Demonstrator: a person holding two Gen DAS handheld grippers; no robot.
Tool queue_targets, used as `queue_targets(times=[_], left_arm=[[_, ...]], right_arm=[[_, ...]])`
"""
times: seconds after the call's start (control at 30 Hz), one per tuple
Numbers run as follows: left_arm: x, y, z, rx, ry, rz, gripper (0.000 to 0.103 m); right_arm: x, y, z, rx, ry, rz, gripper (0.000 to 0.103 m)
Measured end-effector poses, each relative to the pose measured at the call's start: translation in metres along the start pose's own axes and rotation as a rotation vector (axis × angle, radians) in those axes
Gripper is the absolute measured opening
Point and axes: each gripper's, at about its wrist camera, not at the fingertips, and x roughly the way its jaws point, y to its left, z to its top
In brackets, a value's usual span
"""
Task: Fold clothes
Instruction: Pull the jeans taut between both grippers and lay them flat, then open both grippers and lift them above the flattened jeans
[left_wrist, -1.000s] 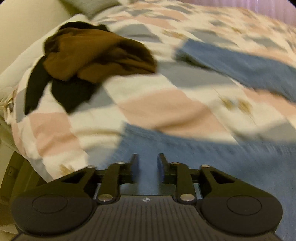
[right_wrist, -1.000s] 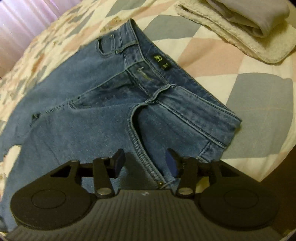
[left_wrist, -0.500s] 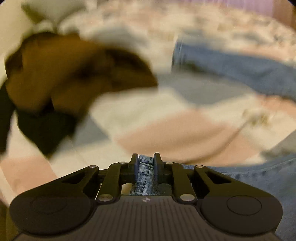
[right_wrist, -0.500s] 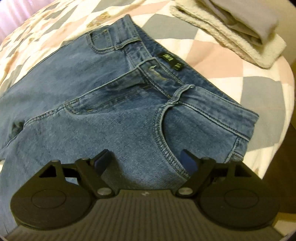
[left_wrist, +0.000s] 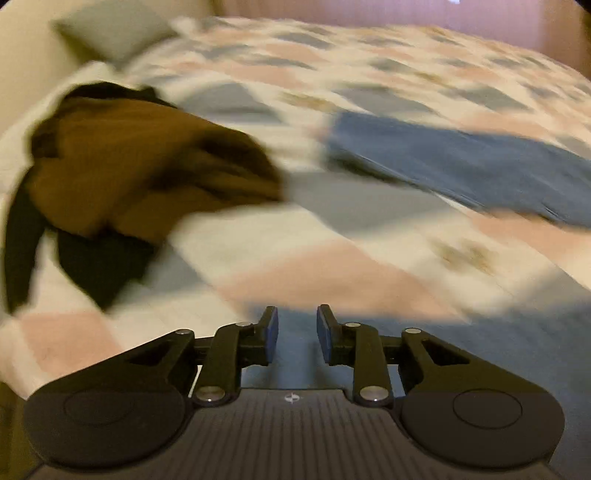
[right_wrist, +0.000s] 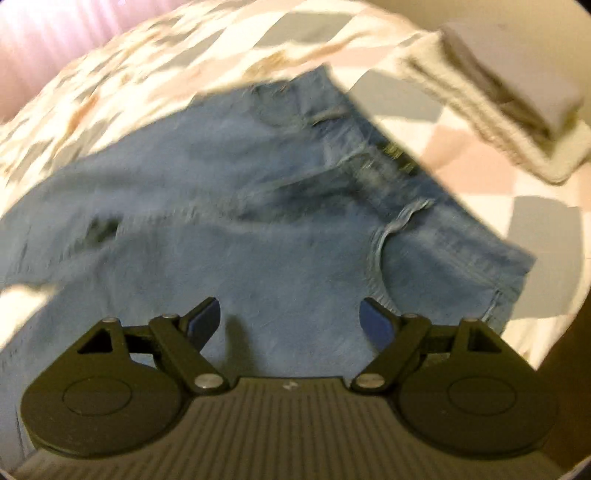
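While both claws gape (left (left_wrist: 296, 334), right (right_wrist: 290, 319)), one jeans (right_wrist: 258, 236) lies flat.

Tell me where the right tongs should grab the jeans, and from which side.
Probably the waistband corner of the jeans, approached from the near bed edge. That corner lies flat near the quilt edge, so one finger could slip under its stiff, seamed hem. The right tongs hang wide open over the hip, just left of it.

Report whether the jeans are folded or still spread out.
Spread out, not folded. The right wrist view shows the jeans lying flat on the quilt, waistband and fly exposed, with the open right tongs over them.
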Motion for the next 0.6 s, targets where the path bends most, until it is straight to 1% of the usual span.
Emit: queue_targets(times=[0.03, 0.07, 0.17, 0.2, 0.23, 0.3, 0.37, 0.43, 0.53, 0.6], left_arm=[[0.002, -0.012, -0.012, 0.011, 0.039, -0.006, 0.028], [0.002, -0.019, -0.022, -0.001, 0.071, 0.004, 0.028], [-0.005, -0.032, -0.048, -0.079, 0.152, 0.065, 0.028], [-0.008, -0.037, -0.057, -0.105, 0.178, 0.086, 0.028], [-0.016, -0.042, -0.063, -0.120, 0.202, 0.093, 0.028], [-0.040, -0.058, -0.069, -0.122, 0.240, 0.088, 0.028], [-0.070, -0.083, -0.073, -0.094, 0.247, 0.068, 0.031], [-0.099, -0.114, -0.077, -0.086, 0.239, 0.035, 0.039], [-0.141, -0.163, -0.079, -0.083, 0.239, -0.027, 0.038], [-0.169, -0.193, -0.076, -0.064, 0.231, -0.049, 0.038]], right_arm=[[0.004, -0.005, -0.005, 0.001, 0.021, 0.002, 0.081], [0.008, -0.011, -0.010, 0.005, 0.040, 0.002, 0.080], [0.004, -0.044, -0.015, -0.008, 0.052, -0.035, 0.079], [0.001, -0.056, -0.015, -0.017, 0.055, -0.042, 0.075], [-0.006, -0.067, -0.014, -0.026, 0.059, -0.033, 0.071], [-0.022, -0.080, -0.012, -0.037, 0.063, -0.014, 0.074], [-0.043, -0.088, -0.010, -0.048, 0.062, 0.040, 0.077], [-0.066, -0.085, -0.011, -0.069, 0.057, 0.114, 0.079], [-0.102, -0.070, -0.015, -0.133, 0.054, 0.202, 0.088], [-0.127, -0.056, -0.019, -0.196, 0.041, 0.245, 0.091]])
